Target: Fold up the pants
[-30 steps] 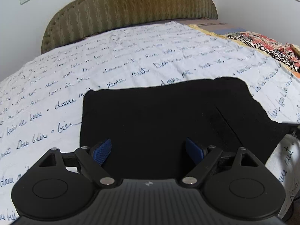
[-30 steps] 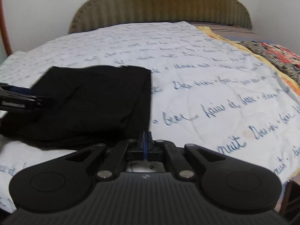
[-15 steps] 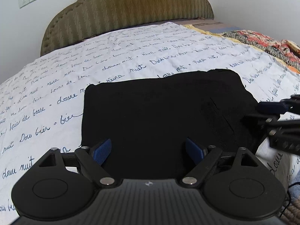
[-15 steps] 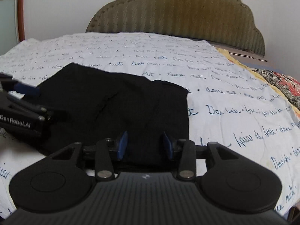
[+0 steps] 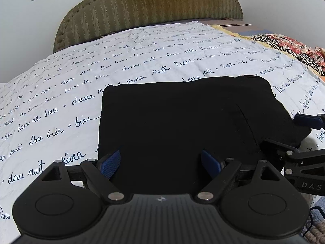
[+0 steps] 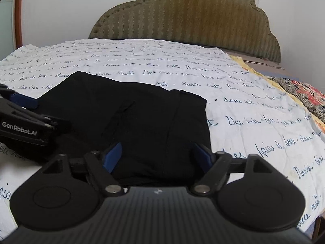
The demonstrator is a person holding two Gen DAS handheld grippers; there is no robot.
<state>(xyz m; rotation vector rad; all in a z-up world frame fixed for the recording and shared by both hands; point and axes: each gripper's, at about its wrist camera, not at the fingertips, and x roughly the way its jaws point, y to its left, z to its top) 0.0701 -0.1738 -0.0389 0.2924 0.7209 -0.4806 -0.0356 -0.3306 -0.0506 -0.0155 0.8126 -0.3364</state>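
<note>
The black pants (image 5: 182, 122) lie folded into a flat rectangle on the white bedsheet; they also show in the right wrist view (image 6: 132, 120). My left gripper (image 5: 160, 161) is open and empty at the near edge of the pants, toward their left side. My right gripper (image 6: 157, 154) is open and empty at the near edge toward their right side. The right gripper shows at the right edge of the left wrist view (image 5: 304, 142). The left gripper shows at the left edge of the right wrist view (image 6: 22, 120).
The white sheet (image 5: 81, 85) with blue handwriting covers the bed. An olive padded headboard (image 5: 150, 8) stands against the far wall. A patterned red and zebra-striped blanket (image 5: 292, 46) lies along the right side of the bed.
My right gripper went from shut to wide open and swung left onto the near right edge of the pants. My left gripper stayed open and barely moved.
</note>
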